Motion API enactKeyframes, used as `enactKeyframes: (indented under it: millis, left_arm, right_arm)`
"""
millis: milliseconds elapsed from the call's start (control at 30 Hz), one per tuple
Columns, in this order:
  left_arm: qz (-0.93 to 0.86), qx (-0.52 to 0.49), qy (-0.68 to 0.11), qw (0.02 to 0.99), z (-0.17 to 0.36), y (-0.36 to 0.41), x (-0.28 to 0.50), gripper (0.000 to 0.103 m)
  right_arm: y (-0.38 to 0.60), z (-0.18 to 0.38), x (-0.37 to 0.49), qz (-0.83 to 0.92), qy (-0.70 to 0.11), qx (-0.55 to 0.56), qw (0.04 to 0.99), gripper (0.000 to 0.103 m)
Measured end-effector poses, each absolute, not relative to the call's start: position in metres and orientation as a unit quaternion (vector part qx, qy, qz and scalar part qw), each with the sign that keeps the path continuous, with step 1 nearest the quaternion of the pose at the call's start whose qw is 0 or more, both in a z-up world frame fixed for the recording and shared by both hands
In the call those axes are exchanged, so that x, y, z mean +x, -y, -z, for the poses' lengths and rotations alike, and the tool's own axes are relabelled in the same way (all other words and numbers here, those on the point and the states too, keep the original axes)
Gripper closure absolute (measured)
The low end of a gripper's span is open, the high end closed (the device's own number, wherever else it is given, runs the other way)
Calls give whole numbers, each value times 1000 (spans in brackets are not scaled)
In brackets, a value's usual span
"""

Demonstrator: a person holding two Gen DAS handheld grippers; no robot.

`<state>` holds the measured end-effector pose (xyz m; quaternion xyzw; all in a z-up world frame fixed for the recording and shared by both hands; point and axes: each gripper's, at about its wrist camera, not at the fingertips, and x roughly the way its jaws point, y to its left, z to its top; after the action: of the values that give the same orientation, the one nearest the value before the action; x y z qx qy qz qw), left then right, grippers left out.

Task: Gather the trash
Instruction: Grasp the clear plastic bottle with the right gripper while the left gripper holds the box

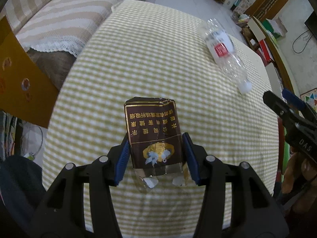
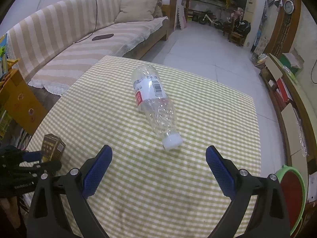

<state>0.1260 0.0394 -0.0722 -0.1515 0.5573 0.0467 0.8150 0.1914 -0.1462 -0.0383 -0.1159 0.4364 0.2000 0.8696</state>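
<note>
Cigarette pack (image 1: pixel 154 138) gripped between left fingers (image 1: pixel 123 154); right fingers (image 2: pixel 99 168) open, bottle (image 2: pixel 154 103) ahead

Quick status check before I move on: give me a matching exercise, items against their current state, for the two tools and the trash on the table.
Items:
1. left tool
2. right tool
3. plastic bottle
4. cigarette pack

States:
A. lying on its side on the checked cloth
B. open, nothing between its pads
C. clamped between blue pads
D. shut on a piece of trash

Pairs: 1-D, 2-B, 3-A, 4-C
</note>
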Motion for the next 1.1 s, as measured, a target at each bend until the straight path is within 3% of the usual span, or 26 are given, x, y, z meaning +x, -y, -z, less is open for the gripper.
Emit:
enactKeyframes:
  millis: [1100]
  left_arm:
    - [-59,-132,-535,832,90,-66,168,54]
  right_arm:
    - [95,93,287,-219,-448,-131,857,11]
